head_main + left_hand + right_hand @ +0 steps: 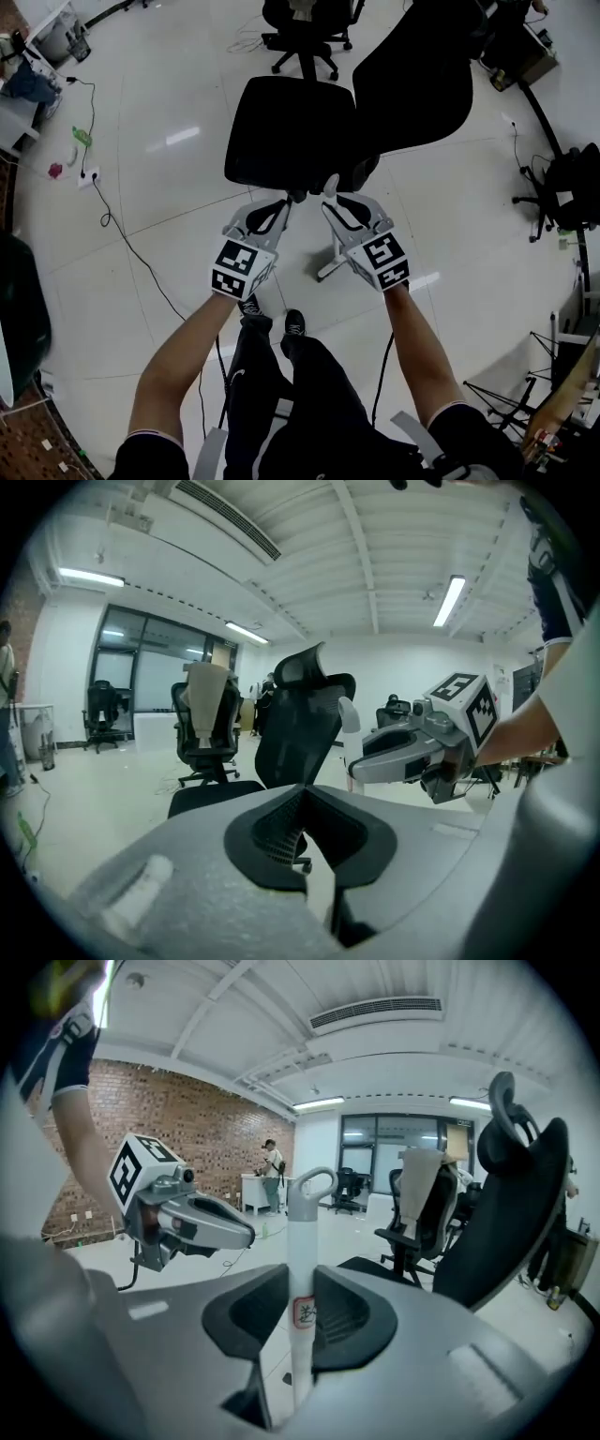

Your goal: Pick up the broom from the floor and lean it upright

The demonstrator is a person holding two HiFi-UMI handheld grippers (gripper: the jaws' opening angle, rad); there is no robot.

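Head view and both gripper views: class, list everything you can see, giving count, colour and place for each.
broom: one, white handle, upright between the right gripper's pads
office chairs: three, black; nearest just ahead of the grippers, another beyond it, one at the right edge
cable: one, black, across the floor at left
power strip: one, white, by the cable
floor: white, glossy
brick wall: red-brown, far side in the right gripper view
bystander: one, distant, near that wall
left gripper: grey, shut, empty
right gripper: grey, shut on the broom
forearms: two, bare, bottom of head view
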